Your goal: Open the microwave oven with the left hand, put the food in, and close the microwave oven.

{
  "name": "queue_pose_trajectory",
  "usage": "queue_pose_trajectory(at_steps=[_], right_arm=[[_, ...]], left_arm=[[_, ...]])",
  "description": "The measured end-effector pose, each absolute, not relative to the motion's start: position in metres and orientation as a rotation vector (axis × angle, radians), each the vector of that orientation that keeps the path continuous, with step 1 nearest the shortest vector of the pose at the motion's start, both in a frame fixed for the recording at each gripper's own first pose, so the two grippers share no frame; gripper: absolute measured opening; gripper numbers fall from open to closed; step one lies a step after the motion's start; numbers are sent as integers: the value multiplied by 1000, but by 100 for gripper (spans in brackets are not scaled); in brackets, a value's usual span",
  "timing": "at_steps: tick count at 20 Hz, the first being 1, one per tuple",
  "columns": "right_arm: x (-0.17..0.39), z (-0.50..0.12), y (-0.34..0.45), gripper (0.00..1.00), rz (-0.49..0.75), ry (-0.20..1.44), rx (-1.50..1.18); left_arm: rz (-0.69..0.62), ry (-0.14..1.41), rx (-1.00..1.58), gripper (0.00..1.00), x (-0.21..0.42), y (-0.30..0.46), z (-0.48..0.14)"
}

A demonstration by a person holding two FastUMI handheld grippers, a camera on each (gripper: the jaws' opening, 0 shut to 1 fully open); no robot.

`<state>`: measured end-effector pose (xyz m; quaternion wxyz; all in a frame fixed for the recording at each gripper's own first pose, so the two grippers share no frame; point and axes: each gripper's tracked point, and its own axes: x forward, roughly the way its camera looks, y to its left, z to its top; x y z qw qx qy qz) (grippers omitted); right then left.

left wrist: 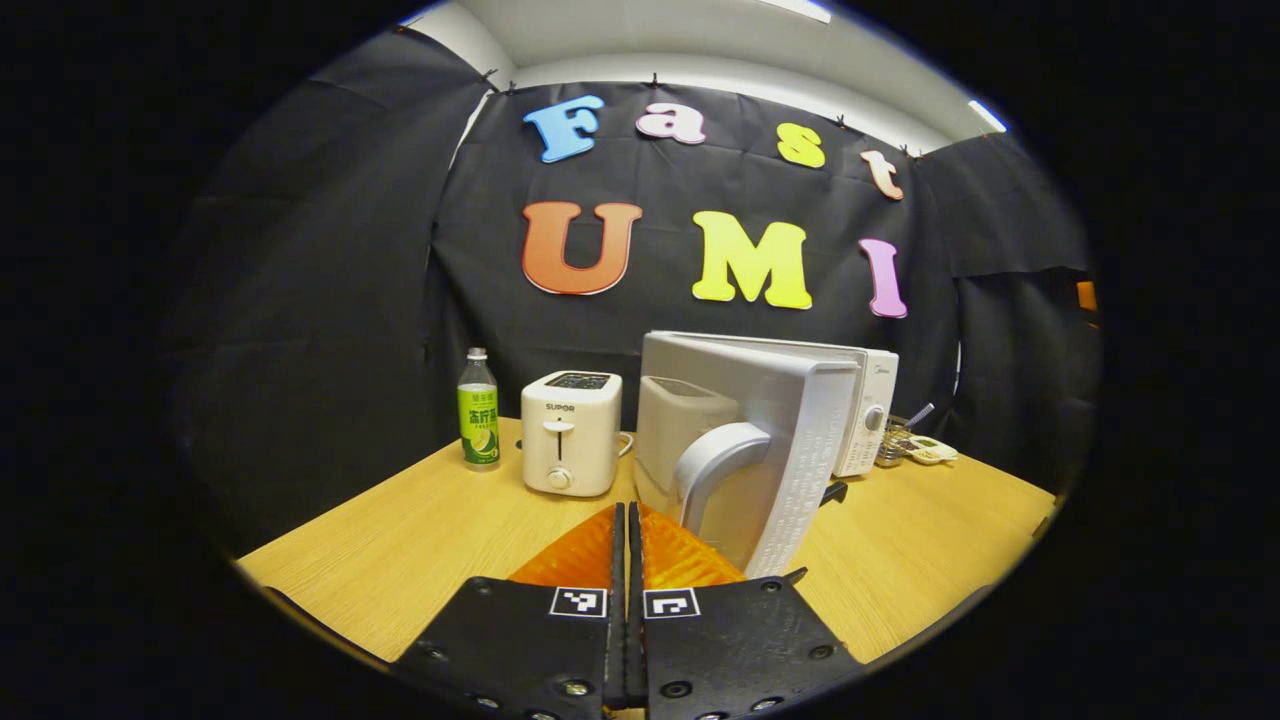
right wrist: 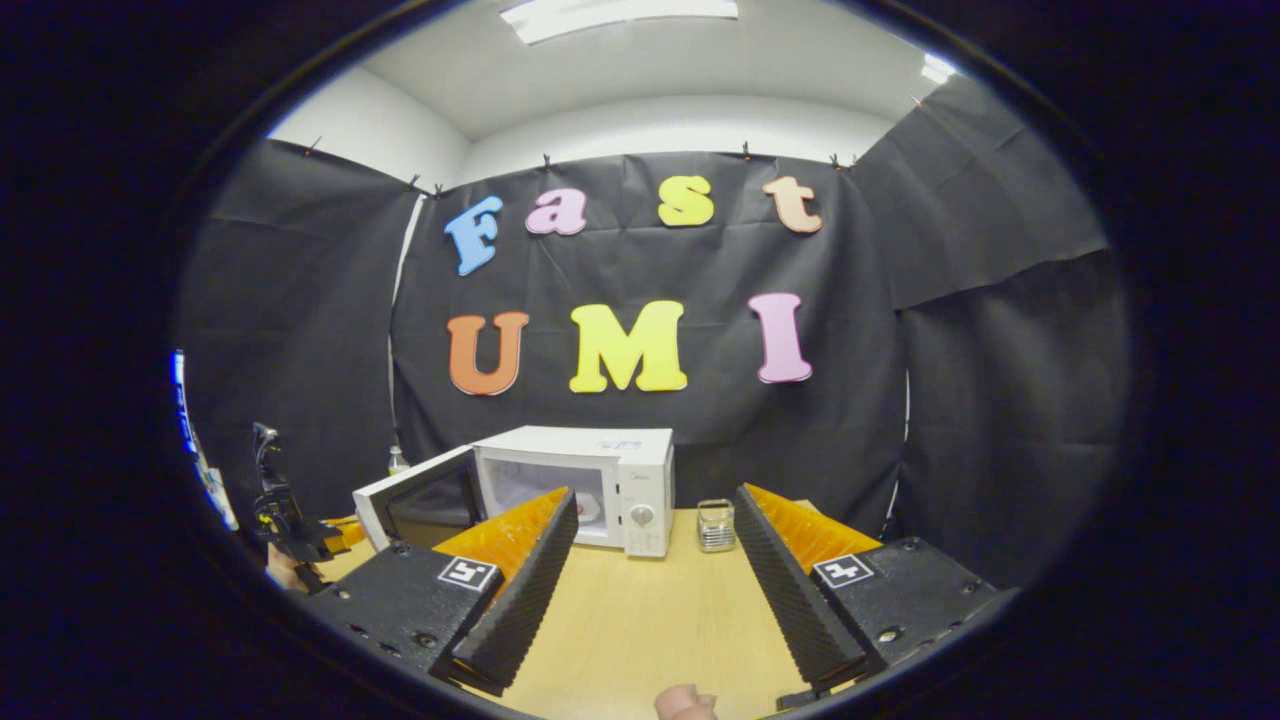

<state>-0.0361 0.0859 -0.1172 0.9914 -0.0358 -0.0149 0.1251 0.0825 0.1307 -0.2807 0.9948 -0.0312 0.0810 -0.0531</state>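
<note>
The white microwave oven stands on the wooden table against the black cloth wall, and everything else is placed from it. Its door is swung open on the hinge side; in the left gripper view the door stands edge-on in front of the oven body, its curved handle facing the camera. In the right gripper view the cavity shows pale behind the open door, and something small lies inside on the floor of it, too blurred to name. The left gripper is just in front of the door handle, its two fingers pressed flat together with nothing between them. It also appears at the far left of the right gripper view, beside the open door, held by a hand. The right gripper hangs over the table well in front of the oven's control panel, its fingers spread wide apart and holding nothing. A white toaster stands just beyond the door's far side, and a green-labelled drink bottle stands past the toaster. A small glass jar sits just beside the oven's control side.
</note>
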Motion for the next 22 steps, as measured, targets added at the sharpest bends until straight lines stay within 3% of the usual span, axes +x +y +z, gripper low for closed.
queue_pose_trajectory(at_steps=[10,22], right_arm=[[-86,-101,33,100,203,-65,-33],[-94,-89,-16,99,160,-109,-10]], left_arm=[[-245,125,-34,0,108,35,-280],[-391,152,-34,0,177,-70,-284]])
